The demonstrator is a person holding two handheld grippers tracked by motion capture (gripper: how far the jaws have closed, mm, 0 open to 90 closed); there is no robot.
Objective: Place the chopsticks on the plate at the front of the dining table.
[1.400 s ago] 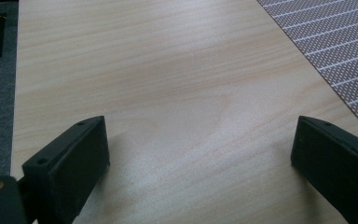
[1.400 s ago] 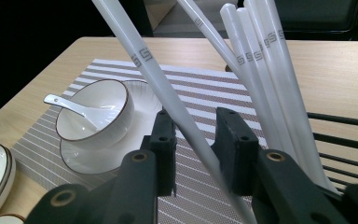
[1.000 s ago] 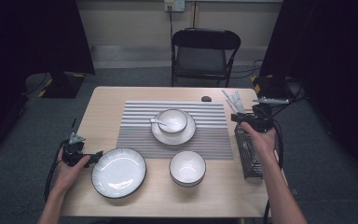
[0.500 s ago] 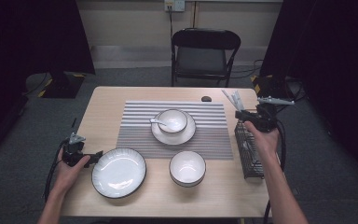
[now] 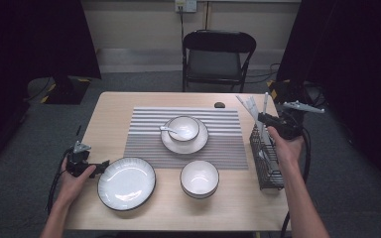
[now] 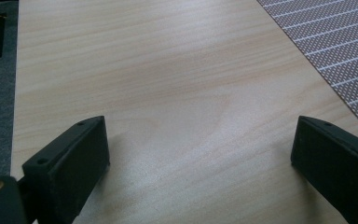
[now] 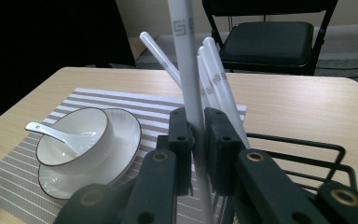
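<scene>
Holding one white chopstick tight between its closed fingers, the right gripper stands over the black wire holder at the right edge of the bench. The stick is thin and smooth, so I judge it can slip or turn in the grip. If it is pulled at an angle, it can catch the other chopsticks or tip the light holder. A grey logo is printed near the top of each stick; it looks like "S" and "i", but I cannot read it for sure. Farther left, the left gripper rests on the bench, fingers wide open and empty, just beside the plate.
</scene>
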